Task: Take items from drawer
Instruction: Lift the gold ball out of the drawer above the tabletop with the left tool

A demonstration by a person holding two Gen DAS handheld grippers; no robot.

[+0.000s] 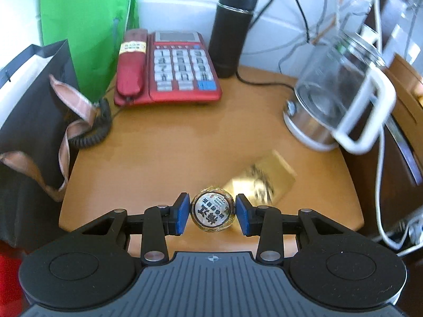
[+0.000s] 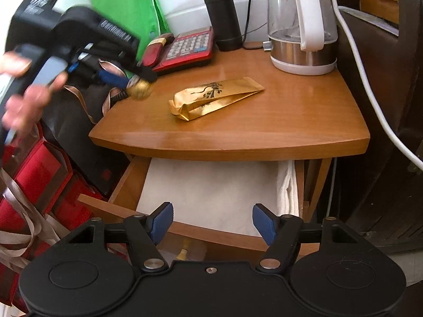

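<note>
Cluttered bedside corner, wooden nightstand (image 2: 238, 121) with its drawer (image 2: 127, 185) pulled open underneath.

Nearest in the right wrist view: right gripper (image 2: 212, 223), blue pads spread wide with nothing between them, hovering over the drawer's front edge. Probably parked there ready for the next grab. Inside the drawer only white cloth (image 2: 211, 190) on show, so hard to say what's left to fetch.

Up at 10 o'clock in the same view, left gripper (image 2: 137, 85) in a person's hand (image 2: 23, 105), blurred, out over the left edge of the tabletop. Left wrist view makes it clear: pads clamped on both sides of a small gold foil ball (image 1: 212, 212) with a round printed label, squeezed across its middle, which makes sense for something round that would roll or pop out otherwise. Looks like item 2 on its way to being set down.

Just past it at 1 o'clock, gold foil packet (image 1: 261, 182) lying flat on the wood, likely item 1 already out. Sensible to drop the ball in the bare patch near it.

Further back: glass kettle (image 1: 330, 100) at 2 o'clock, red desk phone (image 1: 169, 68) at 11, black flask (image 1: 232, 31) at 12, green bag (image 1: 90, 26) against the wall.
</note>
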